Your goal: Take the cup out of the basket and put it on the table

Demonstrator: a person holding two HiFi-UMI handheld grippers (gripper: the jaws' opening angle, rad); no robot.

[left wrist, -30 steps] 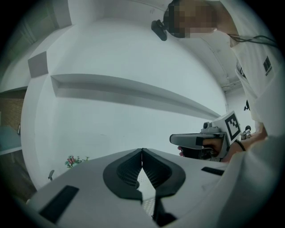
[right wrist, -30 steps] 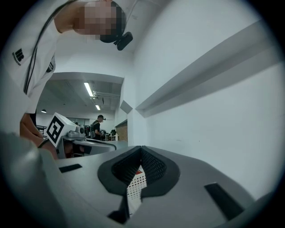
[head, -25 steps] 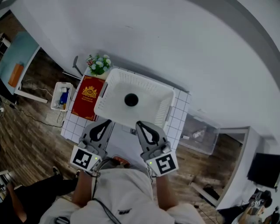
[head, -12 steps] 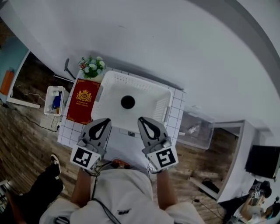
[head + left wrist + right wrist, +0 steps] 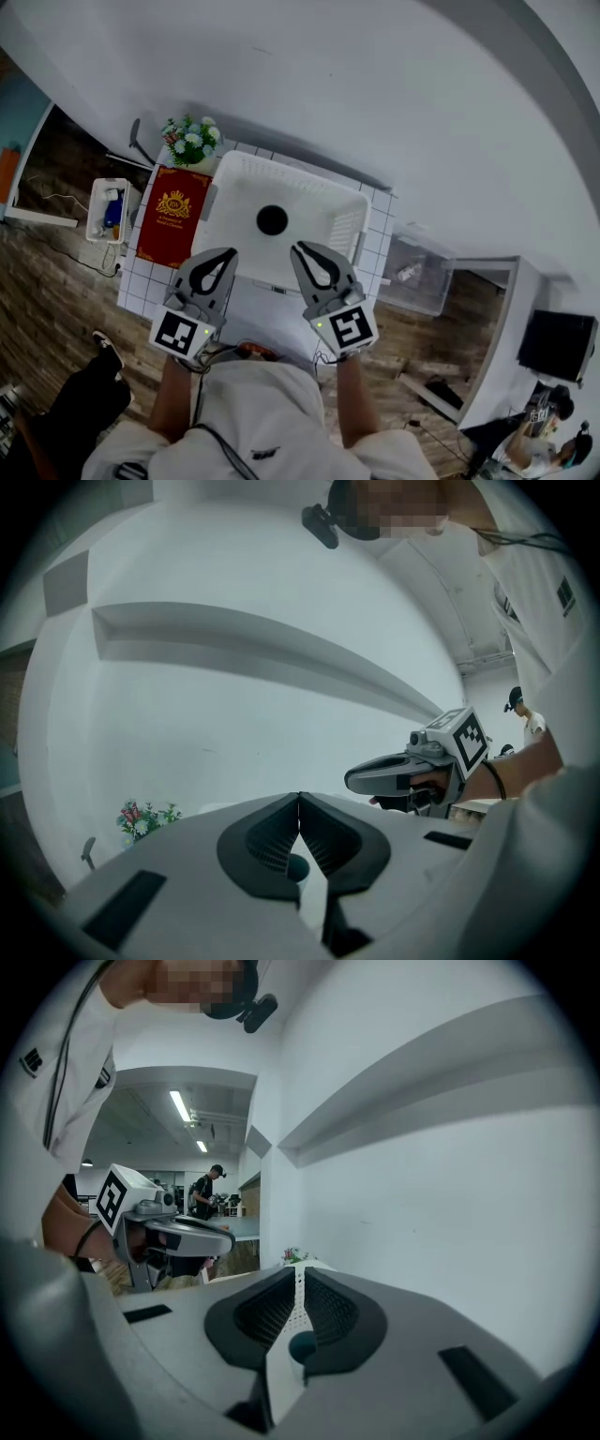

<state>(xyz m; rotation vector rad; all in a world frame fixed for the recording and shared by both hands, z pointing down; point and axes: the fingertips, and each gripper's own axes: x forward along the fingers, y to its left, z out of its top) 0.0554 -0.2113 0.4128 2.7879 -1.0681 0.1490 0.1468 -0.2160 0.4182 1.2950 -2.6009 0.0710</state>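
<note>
Tiled table (image 5: 379, 236) against white wall. Dark cup (image 5: 272, 219) seen in white basket (image 5: 291, 168), just ahead of left gripper (image 5: 227, 252) and right gripper (image 5: 298, 247), both closed, empty. Task judged unstarted: grasp, lift-out, placing left.

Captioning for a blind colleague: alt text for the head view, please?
A dark cup sits in a white basket on a tiled table. Nearer the camera, a person's left tool and right tool, both shut, point toward it.
</note>
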